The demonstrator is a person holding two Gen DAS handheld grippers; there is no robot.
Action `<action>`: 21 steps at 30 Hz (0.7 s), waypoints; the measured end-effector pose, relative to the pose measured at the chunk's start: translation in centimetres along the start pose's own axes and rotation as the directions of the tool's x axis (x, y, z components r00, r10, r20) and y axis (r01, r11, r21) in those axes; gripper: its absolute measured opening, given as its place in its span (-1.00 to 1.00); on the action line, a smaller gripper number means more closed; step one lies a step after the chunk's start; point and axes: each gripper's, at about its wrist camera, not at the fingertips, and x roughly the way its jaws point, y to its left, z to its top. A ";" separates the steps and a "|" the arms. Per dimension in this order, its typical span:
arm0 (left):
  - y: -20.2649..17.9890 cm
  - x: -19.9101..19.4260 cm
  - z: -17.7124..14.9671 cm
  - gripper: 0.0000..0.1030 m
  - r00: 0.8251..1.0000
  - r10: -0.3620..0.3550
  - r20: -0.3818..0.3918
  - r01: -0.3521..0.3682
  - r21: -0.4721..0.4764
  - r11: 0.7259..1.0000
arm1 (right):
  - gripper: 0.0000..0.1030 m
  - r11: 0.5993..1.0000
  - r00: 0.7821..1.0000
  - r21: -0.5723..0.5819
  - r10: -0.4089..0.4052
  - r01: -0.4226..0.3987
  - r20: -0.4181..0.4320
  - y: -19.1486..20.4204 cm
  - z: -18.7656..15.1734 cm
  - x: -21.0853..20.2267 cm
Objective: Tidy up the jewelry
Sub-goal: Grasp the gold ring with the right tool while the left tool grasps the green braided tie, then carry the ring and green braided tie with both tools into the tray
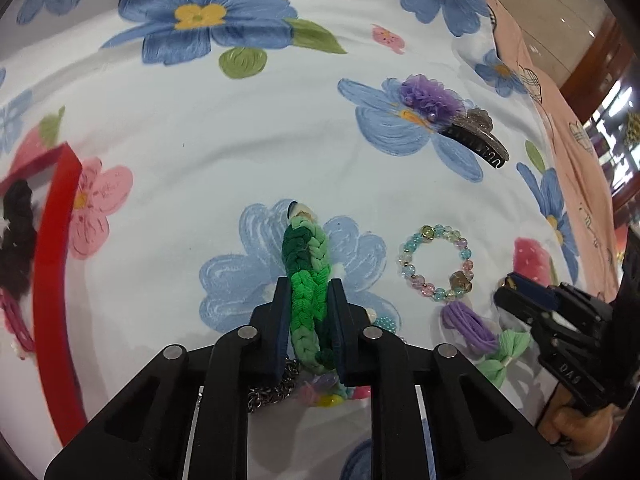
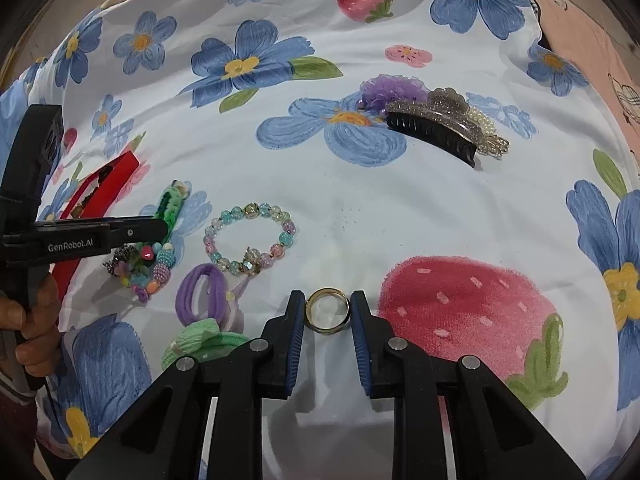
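Observation:
My left gripper (image 1: 310,292) is shut on a green braided band (image 1: 306,248), whose far end lies on the flowered cloth (image 1: 240,140). Seen from the right wrist, that gripper (image 2: 160,226) comes in from the left over the same green band (image 2: 174,204). My right gripper (image 2: 328,304) is shut on a gold ring (image 2: 328,312) that rests on the cloth, one pad against each side. In the left wrist view the right gripper (image 1: 508,288) shows at the right edge; the ring is hidden there.
A red box (image 1: 48,264) with dark and pink items stands at the left. A pastel bead bracelet (image 2: 250,240), purple hair ties (image 2: 204,292), a green bow (image 2: 200,340) and a bead cluster (image 2: 154,268) lie close. A hair claw (image 2: 436,128) and purple flower (image 2: 390,88) lie farther back.

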 end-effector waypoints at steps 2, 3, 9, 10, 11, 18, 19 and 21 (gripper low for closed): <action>-0.1 -0.5 0.0 -0.83 1.000 -0.011 0.011 0.011 0.003 1.000 | -0.55 1.000 1.000 0.008 0.011 -0.011 0.011 -0.1 0.2 -0.4; -0.1 -1.0 -0.1 -0.83 1.000 -0.012 0.022 0.012 0.000 1.000 | -0.55 1.000 1.000 0.010 0.014 -0.014 0.019 -0.1 0.3 -0.6; 0.8 -3.8 -0.4 -0.83 0.997 -0.023 0.079 0.026 -0.028 0.999 | -0.55 0.999 0.997 0.014 0.047 -0.048 0.061 0.5 1.1 -2.2; 1.0 -4.2 -0.5 -0.83 0.996 -0.024 0.088 0.027 -0.033 0.999 | -0.55 0.999 0.996 0.008 0.051 -0.052 0.067 0.9 1.3 -2.5; 1.2 -4.7 -0.5 -0.83 0.995 -0.024 0.097 0.028 -0.040 0.999 | -0.55 0.998 0.996 0.002 0.057 -0.057 0.070 1.2 1.4 -2.7; 3.3 -8.4 -2.0 -0.83 0.988 -0.020 0.156 0.036 -0.100 0.994 | -0.55 0.993 0.990 -0.038 0.113 -0.110 0.080 3.8 1.9 -3.5; 3.8 -9.0 -2.3 -0.83 0.986 -0.017 0.164 0.036 -0.113 0.993 | -0.55 0.992 0.990 -0.044 0.120 -0.117 0.080 4.2 1.9 -3.5; 4.6 -9.7 -2.9 -0.83 0.984 -0.011 0.175 0.034 -0.132 0.991 | -0.55 0.989 0.987 -0.055 0.142 -0.138 0.077 5.1 2.0 -3.5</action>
